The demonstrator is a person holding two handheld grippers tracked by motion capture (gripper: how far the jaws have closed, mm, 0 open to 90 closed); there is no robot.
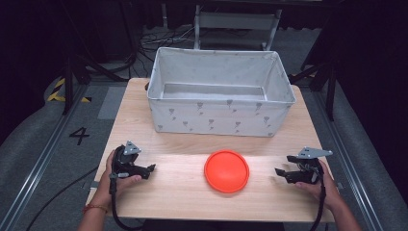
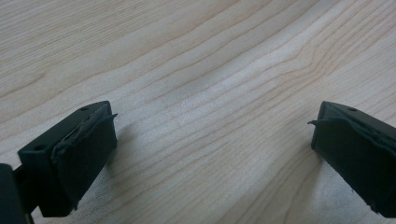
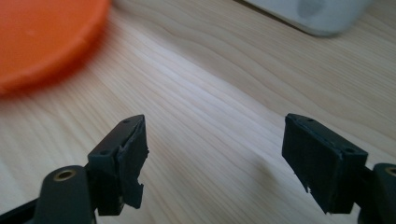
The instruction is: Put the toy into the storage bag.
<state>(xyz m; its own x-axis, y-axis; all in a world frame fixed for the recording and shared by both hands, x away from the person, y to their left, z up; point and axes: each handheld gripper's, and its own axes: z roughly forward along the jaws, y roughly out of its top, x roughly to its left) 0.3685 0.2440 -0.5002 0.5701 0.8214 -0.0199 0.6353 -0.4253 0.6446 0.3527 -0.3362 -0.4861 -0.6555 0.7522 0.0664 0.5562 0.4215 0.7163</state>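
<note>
Both hands enter from the near edge of the table point(image 1: 159, 192), each holding a gripper low over the wood. Left gripper point(image 1: 150, 169): jaws spread wide and empty, tips directed toward the table's middle; in the left gripper view point(image 2: 212, 149) bare wood grain lies between the two black pads point(image 2: 86, 154), which grasp nothing. Right gripper point(image 1: 279, 174): jaws likewise parted wide and empty, tips directed inward toward the disc; in the right gripper view point(image 3: 215, 163) the gap between the pads point(image 3: 133, 154) shows bare wood. Whether either gripper's jaws touch the tabletop cannot be told. Disc point(image 1: 226, 171): orange, round, lying flat on the table between the two grippers, apart from both; its blurred rim point(image 3: 46, 37) appears at upper left in the right gripper view. Bin point(image 1: 219, 115): pale fabric, rectangular, open-topped, standing on the far half of the table behind the disc; a corner of it point(image 3: 317, 14) appears at the top of the right gripper view.
</note>
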